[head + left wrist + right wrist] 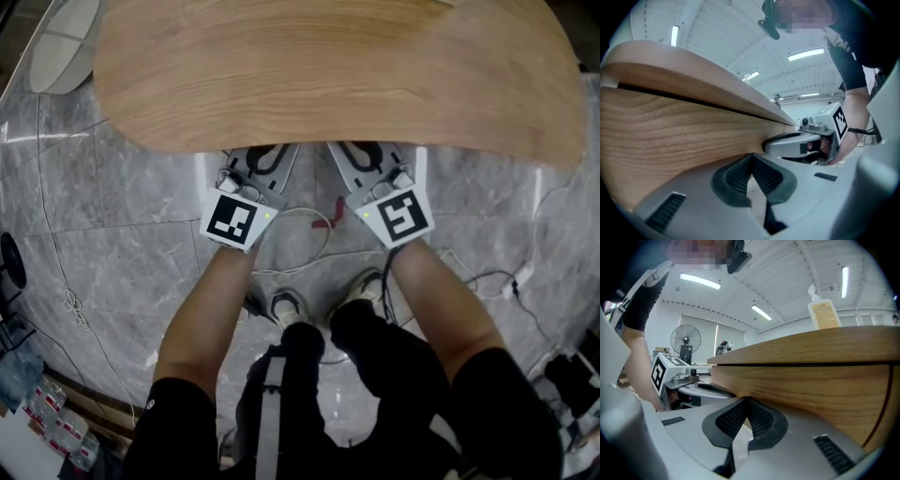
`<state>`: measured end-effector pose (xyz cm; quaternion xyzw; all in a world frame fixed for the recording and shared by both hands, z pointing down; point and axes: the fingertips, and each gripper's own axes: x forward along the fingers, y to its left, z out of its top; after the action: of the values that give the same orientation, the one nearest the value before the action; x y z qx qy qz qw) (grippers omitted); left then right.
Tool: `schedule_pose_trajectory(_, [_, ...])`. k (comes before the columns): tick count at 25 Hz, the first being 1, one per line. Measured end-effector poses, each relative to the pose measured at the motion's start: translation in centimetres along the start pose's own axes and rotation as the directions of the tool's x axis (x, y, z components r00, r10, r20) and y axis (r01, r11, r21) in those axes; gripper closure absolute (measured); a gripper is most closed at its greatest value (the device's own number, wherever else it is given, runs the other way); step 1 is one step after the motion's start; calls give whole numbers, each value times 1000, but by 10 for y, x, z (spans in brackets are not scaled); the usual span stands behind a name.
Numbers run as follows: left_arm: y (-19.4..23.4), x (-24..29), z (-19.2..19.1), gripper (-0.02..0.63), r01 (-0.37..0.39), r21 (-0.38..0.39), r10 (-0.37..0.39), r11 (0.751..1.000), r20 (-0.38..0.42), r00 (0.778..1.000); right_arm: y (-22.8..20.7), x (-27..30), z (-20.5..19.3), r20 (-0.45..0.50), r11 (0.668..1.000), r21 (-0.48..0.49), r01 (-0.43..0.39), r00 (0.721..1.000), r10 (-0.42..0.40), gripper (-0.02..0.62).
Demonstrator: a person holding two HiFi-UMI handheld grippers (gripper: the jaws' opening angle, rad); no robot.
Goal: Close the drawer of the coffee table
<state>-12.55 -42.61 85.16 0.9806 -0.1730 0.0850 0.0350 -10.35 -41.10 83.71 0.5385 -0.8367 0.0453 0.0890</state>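
Jaws shut tight on nothing, the grey left gripper (751, 157) and grey right gripper (745, 401) set their tips side by side against the curved light-wood drawer front (811, 385), which sits beneath the coffee table's oval wooden top (328, 66), apparently to push it evenly home.

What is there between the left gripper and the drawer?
Nothing: in the left gripper view, the left gripper, shut, has its tips against the drawer front, no gap showing.
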Motion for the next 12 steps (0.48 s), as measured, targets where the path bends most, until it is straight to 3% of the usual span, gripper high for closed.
schedule_pose_trajectory(5, [-3,-7,1,598,-21,-20,21,1000,-11,1000,2,-5,1,-17,997,77,30,999,-29,584])
schedule_pose_trajectory(9, [-31,-26,-13,599,14,-38,-17,999,-81,997,26,-28,6,-19,993,121,12,1000,-10,584])
schedule_pose_trajectory(12, [-52,-41,-1,598,11,-57,-17,998,-94,995,39,-51,23,-6,988,154,29,1000,-28,584])
